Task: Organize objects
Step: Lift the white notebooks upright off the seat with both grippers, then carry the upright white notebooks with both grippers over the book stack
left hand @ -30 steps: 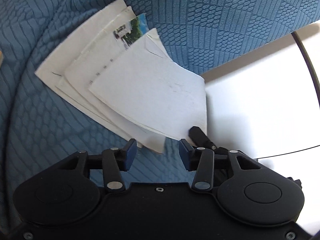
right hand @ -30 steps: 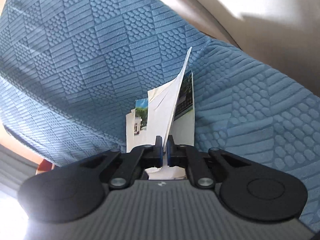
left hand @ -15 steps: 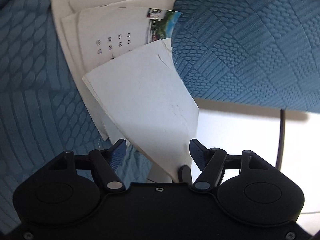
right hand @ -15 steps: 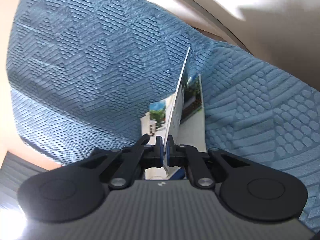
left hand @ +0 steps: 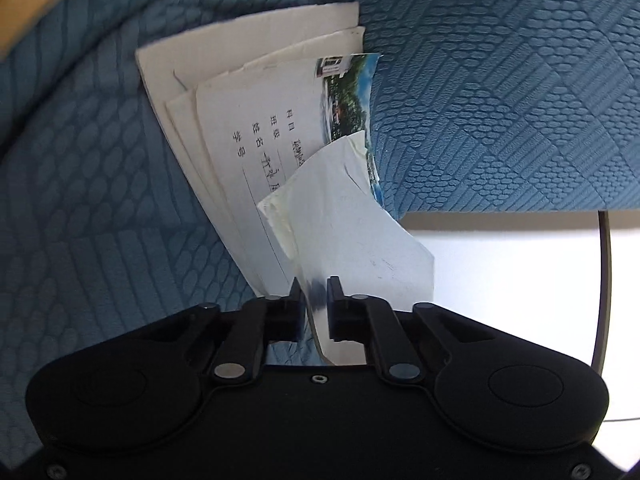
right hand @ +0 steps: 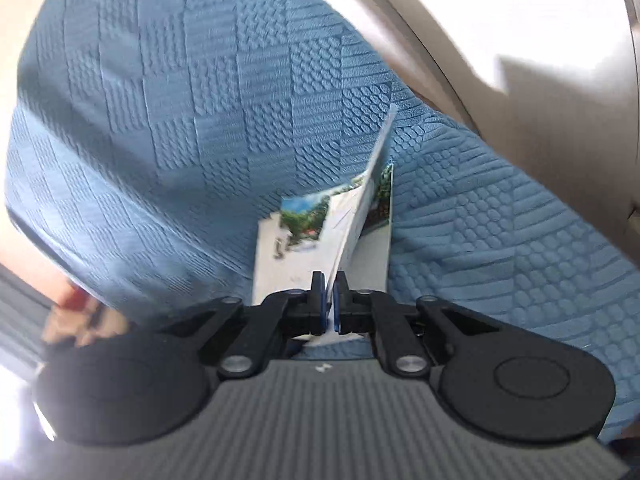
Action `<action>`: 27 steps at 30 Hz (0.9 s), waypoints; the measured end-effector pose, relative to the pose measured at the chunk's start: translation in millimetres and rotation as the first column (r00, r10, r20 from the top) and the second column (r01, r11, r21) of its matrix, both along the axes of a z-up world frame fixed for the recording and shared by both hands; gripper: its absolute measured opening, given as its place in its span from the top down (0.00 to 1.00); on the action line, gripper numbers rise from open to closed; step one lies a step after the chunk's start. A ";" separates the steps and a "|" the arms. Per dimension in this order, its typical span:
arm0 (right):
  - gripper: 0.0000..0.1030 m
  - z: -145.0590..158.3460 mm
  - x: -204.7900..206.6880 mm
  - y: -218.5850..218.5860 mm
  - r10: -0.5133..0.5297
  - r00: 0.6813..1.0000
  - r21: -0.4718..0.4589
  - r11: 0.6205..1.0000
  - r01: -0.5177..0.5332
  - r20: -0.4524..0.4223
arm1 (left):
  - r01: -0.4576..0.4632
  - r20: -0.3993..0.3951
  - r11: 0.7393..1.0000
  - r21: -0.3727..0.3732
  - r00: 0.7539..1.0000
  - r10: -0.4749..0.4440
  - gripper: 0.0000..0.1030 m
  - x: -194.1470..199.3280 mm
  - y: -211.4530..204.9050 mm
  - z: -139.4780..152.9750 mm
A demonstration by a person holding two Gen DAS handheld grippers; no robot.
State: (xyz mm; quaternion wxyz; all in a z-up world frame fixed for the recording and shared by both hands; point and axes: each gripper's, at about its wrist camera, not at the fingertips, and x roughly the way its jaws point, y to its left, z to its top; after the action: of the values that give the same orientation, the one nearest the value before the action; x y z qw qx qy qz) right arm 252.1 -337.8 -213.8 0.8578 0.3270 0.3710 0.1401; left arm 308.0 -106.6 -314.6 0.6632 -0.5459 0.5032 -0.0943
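A loose stack of papers (left hand: pixel 256 128) lies on a blue textured cushion (left hand: pixel 500 80). It holds a booklet with a photo cover (left hand: pixel 348 100) and a handwritten form. The top white sheet (left hand: pixel 352 232) curls up off the stack. My left gripper (left hand: pixel 314 304) is shut on that sheet's near edge, and the paper runs down between the pads. In the right wrist view my right gripper (right hand: pixel 330 300) is shut on a white sheet (right hand: pixel 372 184), which stands edge-on above the photo booklet (right hand: pixel 300 220).
The cushion (right hand: pixel 160 120) ends at a bright white surface (left hand: pixel 500 280) on the right, crossed by a dark cable (left hand: pixel 606 280). A tan cardboard-like edge (left hand: pixel 32 0) shows at top left. A beige curved frame (right hand: pixel 520 60) rises behind the cushion.
My left gripper opened wider, came down onto the white sheet's edge and shut on it, rolling as it went. My right gripper kept its grip and shifted a little, tilting its sheet.
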 end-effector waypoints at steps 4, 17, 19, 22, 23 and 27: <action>0.93 9.3 -12.0 8.9 0.021 0.999 -0.087 0.996 -0.019 0.029 | 0.011 0.058 0.999 0.052 0.998 -0.014 0.96 -9.2 11.0 22.0; 0.93 45.7 -44.2 29.4 0.049 0.995 -0.111 0.993 -0.040 0.085 | 0.052 0.231 0.986 0.159 0.969 -0.088 0.97 -46.1 50.3 103.1; 0.93 57.0 -49.5 34.8 0.057 0.993 -0.107 0.993 -0.046 0.104 | 0.047 0.250 0.985 0.167 0.964 -0.088 0.97 -52.2 57.9 116.9; 0.93 75.3 -56.5 42.8 0.071 0.988 -0.091 0.994 -0.059 0.137 | 0.039 0.269 0.980 0.193 0.959 -0.092 0.96 -66.3 70.9 138.1; 0.93 81.4 -58.8 45.9 0.076 0.986 -0.088 0.994 -0.064 0.147 | 0.034 0.277 0.980 0.194 0.957 -0.088 0.96 -70.5 75.2 144.2; 0.93 101.2 -67.4 60.6 0.104 0.979 -0.098 0.991 -0.088 0.175 | 0.021 0.303 0.978 0.207 0.949 -0.084 0.96 -85.2 92.3 167.0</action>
State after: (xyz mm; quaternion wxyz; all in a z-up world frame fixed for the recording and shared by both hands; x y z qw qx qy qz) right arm 184.8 -277.2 -112.5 0.8939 0.2558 0.3133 0.1933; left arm 222.8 -14.3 -147.5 0.7829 -0.4410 0.4141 -0.1452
